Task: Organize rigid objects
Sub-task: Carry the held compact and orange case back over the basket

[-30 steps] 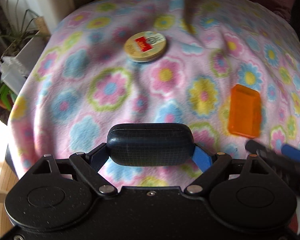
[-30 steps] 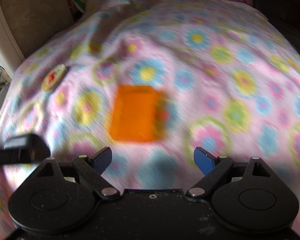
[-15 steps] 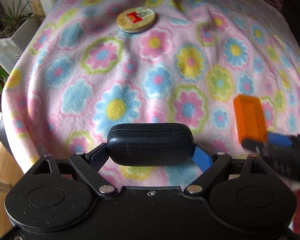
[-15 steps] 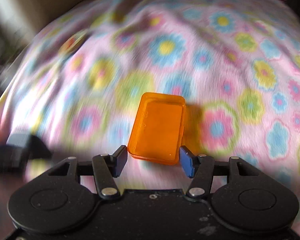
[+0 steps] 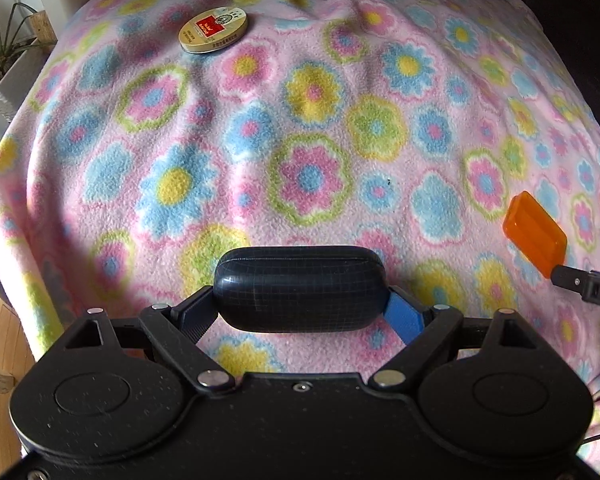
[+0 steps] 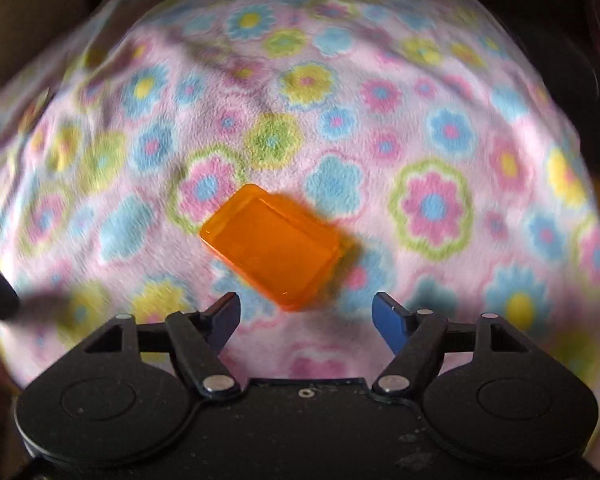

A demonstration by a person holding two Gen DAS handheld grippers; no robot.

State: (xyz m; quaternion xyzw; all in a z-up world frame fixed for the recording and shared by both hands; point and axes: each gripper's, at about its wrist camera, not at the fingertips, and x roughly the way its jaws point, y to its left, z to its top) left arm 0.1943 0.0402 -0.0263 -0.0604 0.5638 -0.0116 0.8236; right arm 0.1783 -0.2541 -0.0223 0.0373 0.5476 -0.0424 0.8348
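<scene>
My left gripper (image 5: 300, 312) clamps the dark glasses case (image 5: 300, 289); right gripper (image 6: 306, 316) just opening, orange box (image 6: 274, 246) released on blanket (image 6: 380, 120)

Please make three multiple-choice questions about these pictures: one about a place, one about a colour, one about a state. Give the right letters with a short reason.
1. Where does the round tin lie?
A. on the flowered blanket
B. in the left gripper
C. on the orange box

2. What colour is the box in front of the right gripper?
A. green
B. orange
C. white

3. What does the left gripper hold?
A. nothing
B. the round tin
C. a dark case

Answers:
1 A: the tin rests on the blanket, far from both grippers.
2 B: the box is clear orange in both views.
3 C: the dark case sits clamped between the left fingers; the right jaws have just been opening and stand clear of the box.
</scene>
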